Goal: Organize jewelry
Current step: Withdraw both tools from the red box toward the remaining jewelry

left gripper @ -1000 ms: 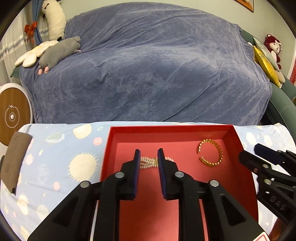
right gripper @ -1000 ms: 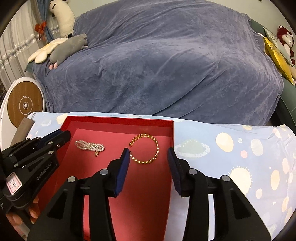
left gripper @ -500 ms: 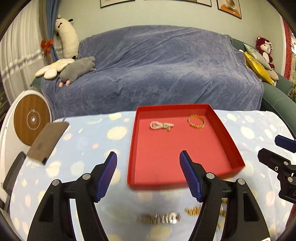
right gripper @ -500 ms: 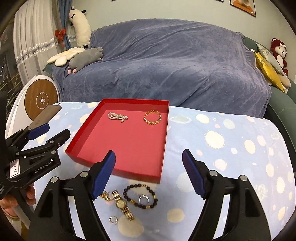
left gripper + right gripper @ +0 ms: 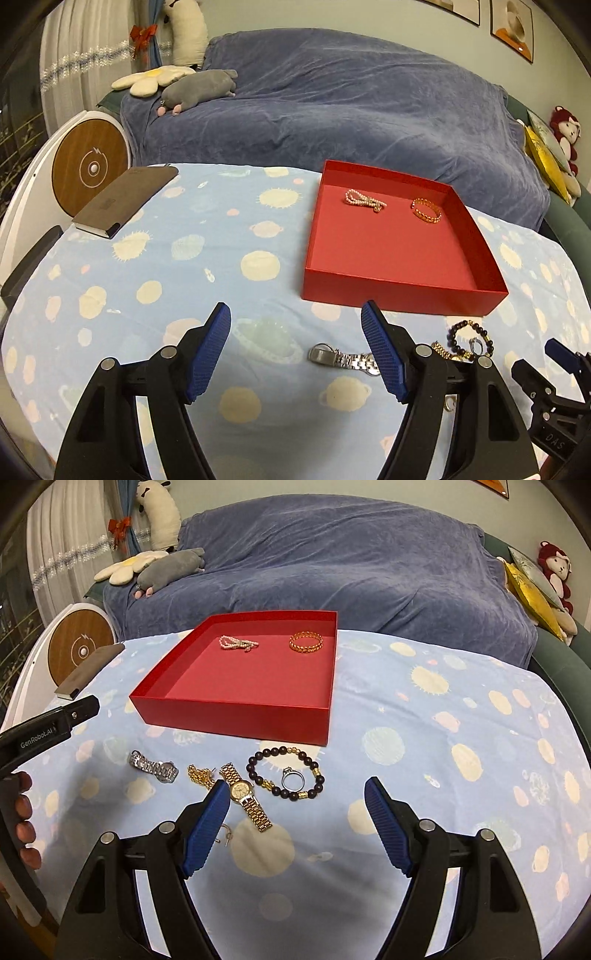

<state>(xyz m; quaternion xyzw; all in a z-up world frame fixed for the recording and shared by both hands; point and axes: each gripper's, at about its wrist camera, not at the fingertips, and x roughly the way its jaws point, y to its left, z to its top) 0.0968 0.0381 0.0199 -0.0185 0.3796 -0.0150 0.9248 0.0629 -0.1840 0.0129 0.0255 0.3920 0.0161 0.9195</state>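
Note:
A red tray (image 5: 236, 716) (image 5: 399, 291) on the blue spotted cloth holds a pearl bracelet (image 5: 238, 643) (image 5: 365, 199) and a gold bangle (image 5: 306, 642) (image 5: 426, 210) at its far end. In front of the tray lie a silver watch (image 5: 153, 767) (image 5: 343, 359), a gold chain (image 5: 201, 774), a gold watch (image 5: 245, 797), a dark bead bracelet (image 5: 286, 777) (image 5: 469, 334) around a silver ring (image 5: 292, 778), and a small earring (image 5: 224, 835). My left gripper (image 5: 295, 349) is open above the silver watch. My right gripper (image 5: 295, 823) is open, near the gold watch and beads.
A brown notebook (image 5: 125, 199) lies at the cloth's far left corner. A round wood-faced device (image 5: 90, 170) stands left of the table. A sofa under a blue cover (image 5: 332, 110) with plush toys fills the background.
Both grippers have pulled back from the tray and opened wide. The pearl bracelet and gold bangle stay in the tray. The loose jewelry in front of the tray has come into view.

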